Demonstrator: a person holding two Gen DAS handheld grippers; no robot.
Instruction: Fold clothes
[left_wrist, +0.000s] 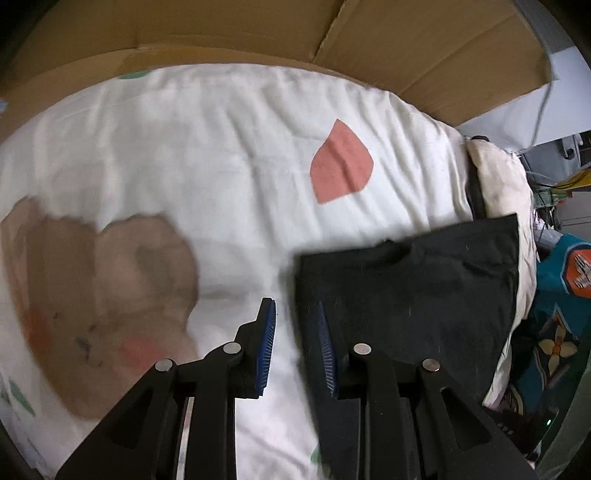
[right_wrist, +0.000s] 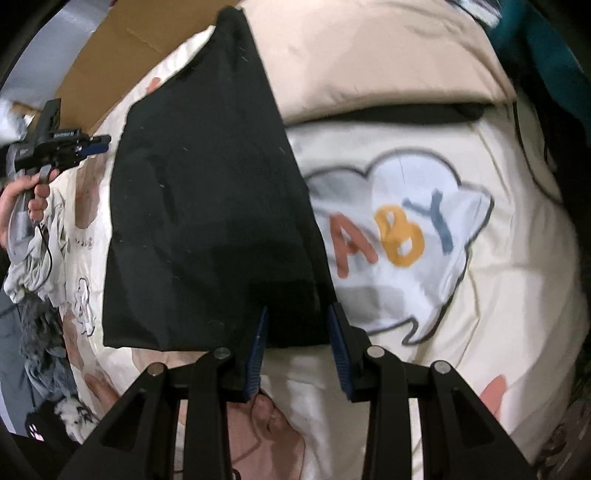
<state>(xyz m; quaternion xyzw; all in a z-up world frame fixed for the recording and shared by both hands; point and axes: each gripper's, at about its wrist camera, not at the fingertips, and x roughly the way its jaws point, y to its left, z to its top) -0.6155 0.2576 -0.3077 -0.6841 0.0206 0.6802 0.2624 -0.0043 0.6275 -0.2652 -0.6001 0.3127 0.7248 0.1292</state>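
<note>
Black garment (right_wrist: 207, 206), already folded into a flat, long panel, lies on the printed white bedsheet (left_wrist: 207, 147), and I see it from both wrists. From my right tongs (right_wrist: 297, 343) it runs straight ahead, long axis stretching away from me, with its near hem directly under and between the two blue pads (right_wrist: 258, 343); the garment's right-hand near corner sits in the gap. I judge the right hand the nearer one to work that hem. These tongs stand partly apart, and the cloth is in the gap, but I cannot tell whether the pads actually press on it or merely straddle it. My left tongs (left_wrist: 295, 347) come at the garment from its other side: the dark edge lies under the right-hand pad while the left-hand pad hangs over bare sheet. They are also partly apart, straddling the edge, and whether they pinch it I cannot tell. In the right wrist view the left tongs appear far off at the left, held in a hand (right_wrist: 22, 206), beyond the garment's far side edge.
</note>
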